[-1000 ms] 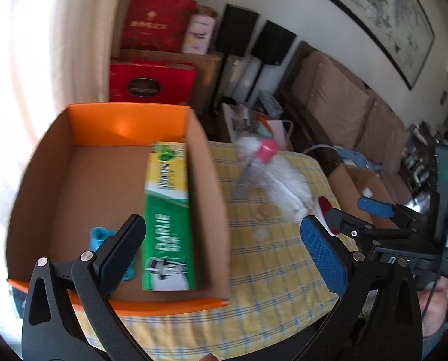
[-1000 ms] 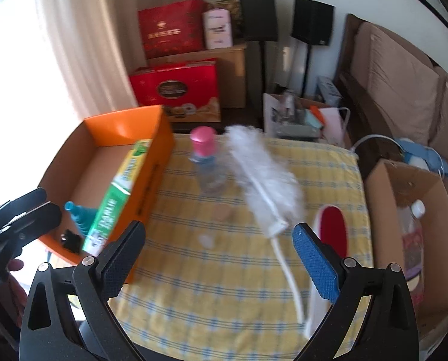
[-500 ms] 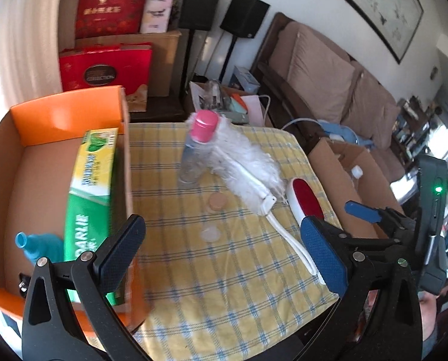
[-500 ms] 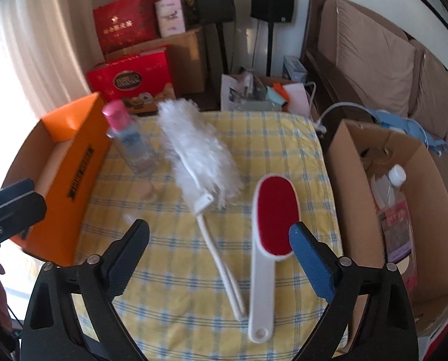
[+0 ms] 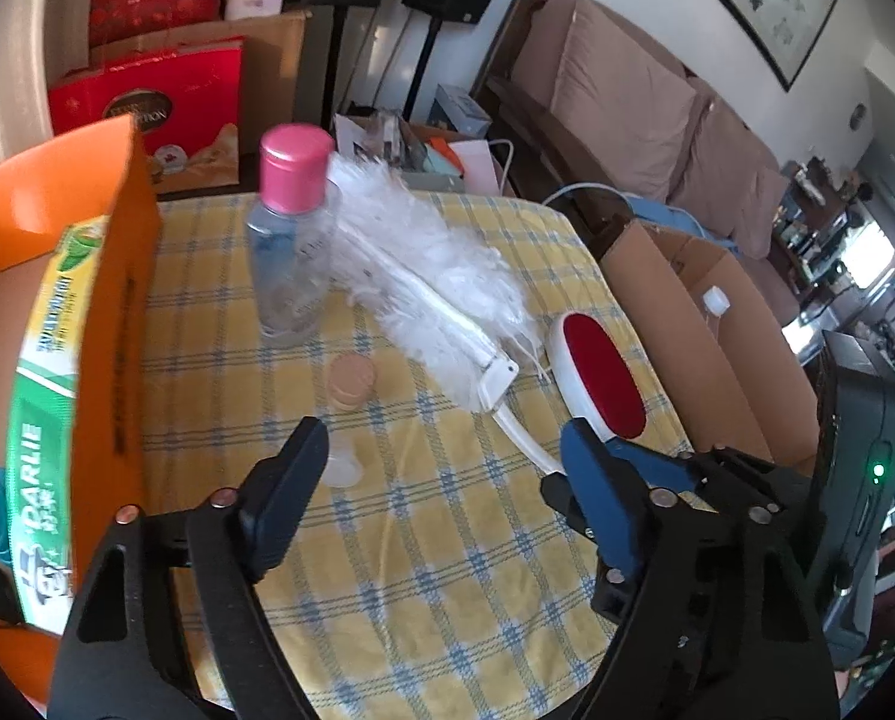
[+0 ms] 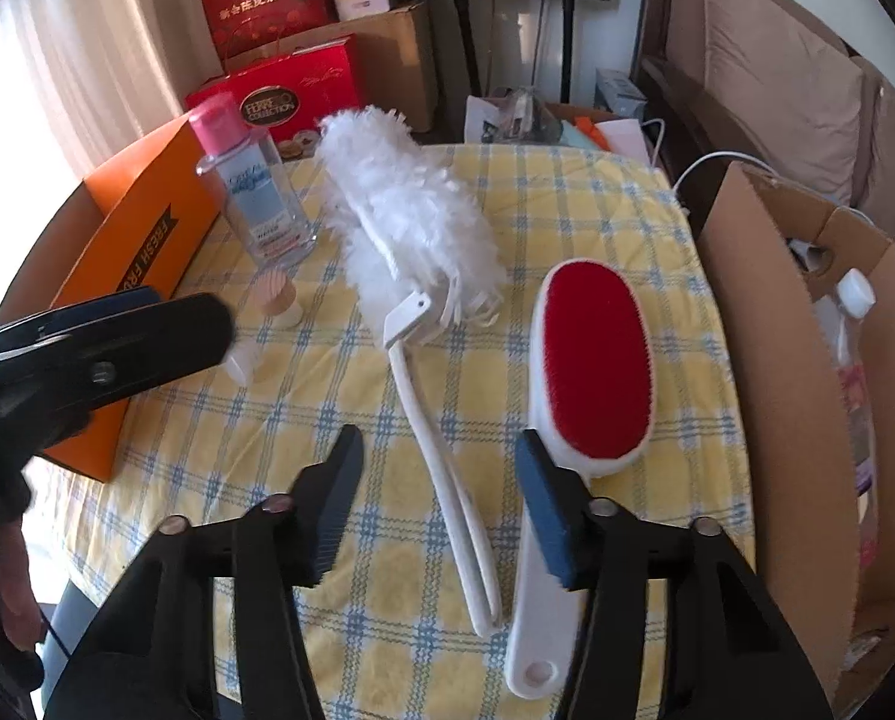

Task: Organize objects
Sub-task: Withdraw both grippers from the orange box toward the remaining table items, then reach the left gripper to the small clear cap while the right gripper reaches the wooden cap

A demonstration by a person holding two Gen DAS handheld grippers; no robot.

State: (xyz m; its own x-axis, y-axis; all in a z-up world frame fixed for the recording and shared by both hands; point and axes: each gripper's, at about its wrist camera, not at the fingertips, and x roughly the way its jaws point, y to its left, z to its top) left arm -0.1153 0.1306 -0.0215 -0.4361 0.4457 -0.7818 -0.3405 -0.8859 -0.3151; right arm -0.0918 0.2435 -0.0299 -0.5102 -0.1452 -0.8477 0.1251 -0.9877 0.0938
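On the yellow checked table lie a white feather duster (image 6: pixel 405 222), a red and white lint brush (image 6: pixel 591 360), a clear bottle with a pink cap (image 6: pixel 255 198) and two small jars (image 6: pixel 276 300). My right gripper (image 6: pixel 441 504) is open and empty over the duster's handle, beside the brush handle. My left gripper (image 5: pixel 441 498) is open and empty above the table near the small jars (image 5: pixel 351 384). The orange box (image 5: pixel 117 330) on the left holds a green Darlie toothpaste carton (image 5: pixel 45 396).
A brown cardboard box (image 6: pixel 795 360) with a bottle inside stands off the table's right edge. Red gift boxes (image 6: pixel 279 96), speakers and a sofa are behind. The left gripper (image 6: pixel 87 348) shows at the left of the right wrist view.
Both grippers have swung right, away from the orange box, and moved closer to the table. The duster and lint brush now sit centrally in view. Both stay open.
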